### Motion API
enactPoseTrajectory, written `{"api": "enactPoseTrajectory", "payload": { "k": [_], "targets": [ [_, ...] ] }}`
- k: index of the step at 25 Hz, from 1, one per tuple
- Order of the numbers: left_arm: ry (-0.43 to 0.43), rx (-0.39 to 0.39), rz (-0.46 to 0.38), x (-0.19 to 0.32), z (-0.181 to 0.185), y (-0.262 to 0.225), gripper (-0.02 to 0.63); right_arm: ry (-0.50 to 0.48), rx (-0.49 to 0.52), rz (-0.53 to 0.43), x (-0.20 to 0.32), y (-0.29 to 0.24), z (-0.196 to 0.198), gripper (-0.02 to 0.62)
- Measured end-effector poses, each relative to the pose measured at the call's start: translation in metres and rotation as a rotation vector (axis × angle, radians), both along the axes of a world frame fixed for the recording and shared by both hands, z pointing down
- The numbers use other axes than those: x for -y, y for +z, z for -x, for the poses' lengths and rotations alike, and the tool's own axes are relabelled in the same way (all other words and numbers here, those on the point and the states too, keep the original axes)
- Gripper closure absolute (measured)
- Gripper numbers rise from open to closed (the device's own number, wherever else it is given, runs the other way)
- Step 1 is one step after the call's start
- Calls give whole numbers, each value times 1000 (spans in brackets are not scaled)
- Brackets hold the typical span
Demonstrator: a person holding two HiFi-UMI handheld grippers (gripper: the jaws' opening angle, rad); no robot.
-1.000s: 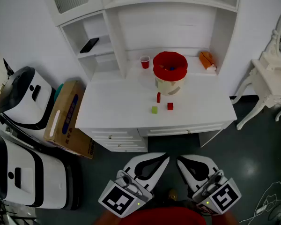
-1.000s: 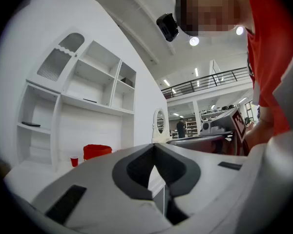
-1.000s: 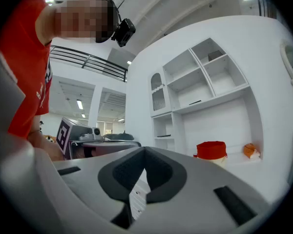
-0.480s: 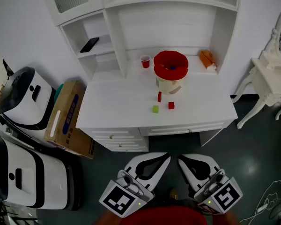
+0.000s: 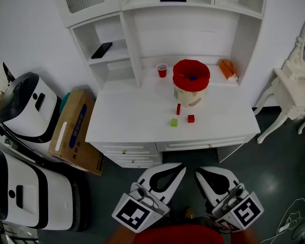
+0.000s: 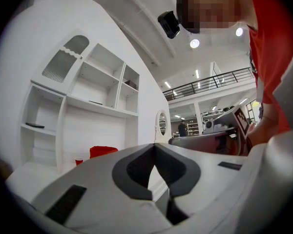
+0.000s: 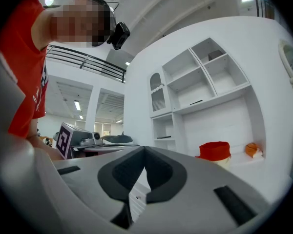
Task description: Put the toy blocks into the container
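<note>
A white desk with drawers (image 5: 122, 118) stands against a white wall, with a white shelf unit (image 5: 134, 39) rising behind it. Toward the desk's back right sits a cream tub with a floppy red rim (image 5: 191, 80), and a small blue block (image 5: 192, 78) shows inside it. In front of the tub, three loose toy blocks lie near one another but apart: an upright red bar block (image 5: 178, 109), a green cube (image 5: 174, 122) and a red cube (image 5: 191, 118). A small red cup (image 5: 162, 70) stands left of the tub. An orange object (image 5: 227, 69) lies to the tub's right, too small to identify. A brown cardboard box (image 5: 73, 131) leans beside the desk, with white-and-black machines (image 5: 25, 105) further left. Dark floor (image 5: 274, 161) lies between the desk and the grippers.

The left gripper (image 5: 179, 168) and right gripper (image 5: 198, 172) are held level and side by side, well short of the desk and pointing toward it. Each one's jaws are pressed together with nothing between them.

The hands are cut off at the bottom edge, and most of the tub's inside is hidden
</note>
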State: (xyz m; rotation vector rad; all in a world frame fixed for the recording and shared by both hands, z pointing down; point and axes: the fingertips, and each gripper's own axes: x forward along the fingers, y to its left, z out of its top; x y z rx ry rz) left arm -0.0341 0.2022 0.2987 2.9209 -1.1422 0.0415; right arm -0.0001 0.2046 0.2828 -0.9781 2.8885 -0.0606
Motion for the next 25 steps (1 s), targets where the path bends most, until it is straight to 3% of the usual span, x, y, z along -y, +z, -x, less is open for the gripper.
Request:
{"api": "enactPoseTrajectory", "payload": {
  "k": [13, 25],
  "targets": [
    [41, -44, 14, 30, 36, 15, 586, 74, -50, 28, 30, 15, 28, 577],
    [-18, -25, 36, 124, 25, 46, 586, 42, -110, 64, 130, 50, 17, 571]
  ]
}}
